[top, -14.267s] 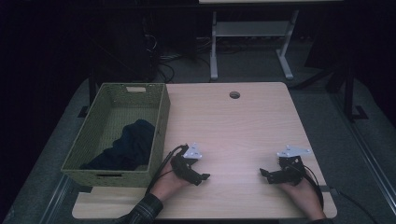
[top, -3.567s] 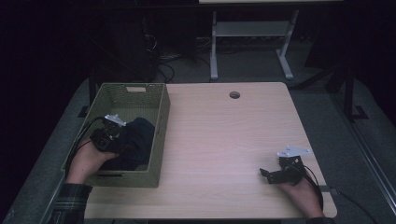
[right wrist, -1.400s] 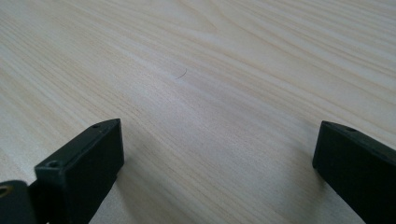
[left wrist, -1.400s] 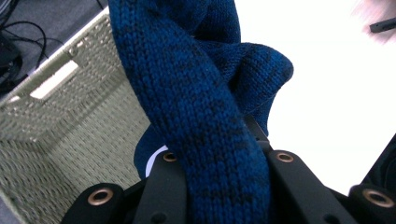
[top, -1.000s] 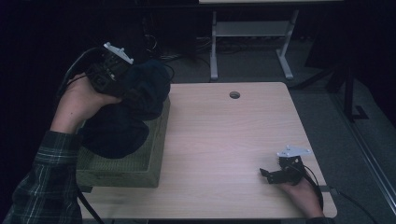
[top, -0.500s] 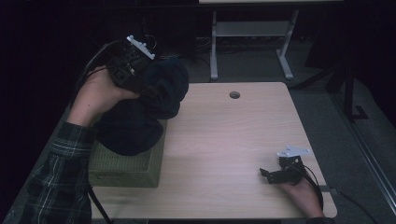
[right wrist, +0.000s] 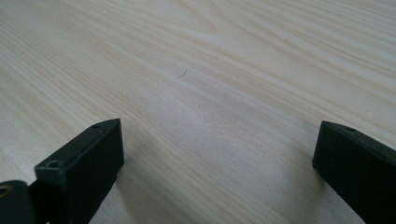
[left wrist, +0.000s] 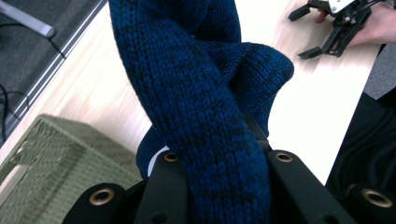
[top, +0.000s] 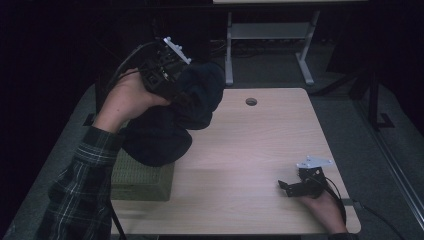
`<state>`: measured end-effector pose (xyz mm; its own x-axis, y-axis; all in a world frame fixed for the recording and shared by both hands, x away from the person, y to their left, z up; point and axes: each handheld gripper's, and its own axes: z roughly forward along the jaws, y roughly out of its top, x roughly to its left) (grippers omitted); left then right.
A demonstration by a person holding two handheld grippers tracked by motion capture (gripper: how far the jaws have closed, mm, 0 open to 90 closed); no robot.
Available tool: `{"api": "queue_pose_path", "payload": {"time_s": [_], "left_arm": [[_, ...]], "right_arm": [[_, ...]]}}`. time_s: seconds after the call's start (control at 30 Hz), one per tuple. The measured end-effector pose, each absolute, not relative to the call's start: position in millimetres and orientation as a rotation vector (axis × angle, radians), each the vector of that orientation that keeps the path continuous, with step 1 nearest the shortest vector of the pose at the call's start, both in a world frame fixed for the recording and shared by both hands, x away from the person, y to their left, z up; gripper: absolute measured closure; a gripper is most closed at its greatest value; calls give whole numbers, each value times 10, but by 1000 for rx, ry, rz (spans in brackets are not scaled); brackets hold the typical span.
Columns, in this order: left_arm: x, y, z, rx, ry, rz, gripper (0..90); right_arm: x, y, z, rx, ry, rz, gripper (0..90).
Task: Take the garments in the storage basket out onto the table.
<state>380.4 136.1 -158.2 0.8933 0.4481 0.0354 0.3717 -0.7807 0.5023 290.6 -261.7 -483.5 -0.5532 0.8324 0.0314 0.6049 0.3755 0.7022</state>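
A dark blue knitted garment (top: 175, 120) hangs in the air from my left gripper (top: 172, 85), which is shut on a bunched fold of it above the table's left edge. In the left gripper view the knit (left wrist: 205, 112) runs up between the two black jaws and drapes toward the table. Below it stands the olive woven basket (top: 142, 177), partly hidden by the hanging cloth; its corner (left wrist: 51, 163) shows under the jaws. My right gripper (top: 292, 186) rests open on the wooden table (top: 260, 150) near the front right, nothing between its jaws (right wrist: 215, 154).
A round cable hole (top: 251, 101) sits in the tabletop near the back edge. Behind the table a white metal stand (top: 270, 35) rises from the dark floor. The right gripper (left wrist: 336, 28) and its hand lie far across the tabletop in the left gripper view.
My left gripper has carried the blue garment up and to the right, from over the basket toward the table. The right gripper has kept still.
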Motion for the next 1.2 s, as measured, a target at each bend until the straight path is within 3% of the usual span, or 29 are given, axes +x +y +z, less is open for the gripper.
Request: {"api": "queue_pose_path", "payload": {"time_s": [1.2], "left_arm": [[3851,190,-2416,2594,433,46,770]], "right_arm": [[2904,-2617,-4832,1261,2315,973,16]]}}
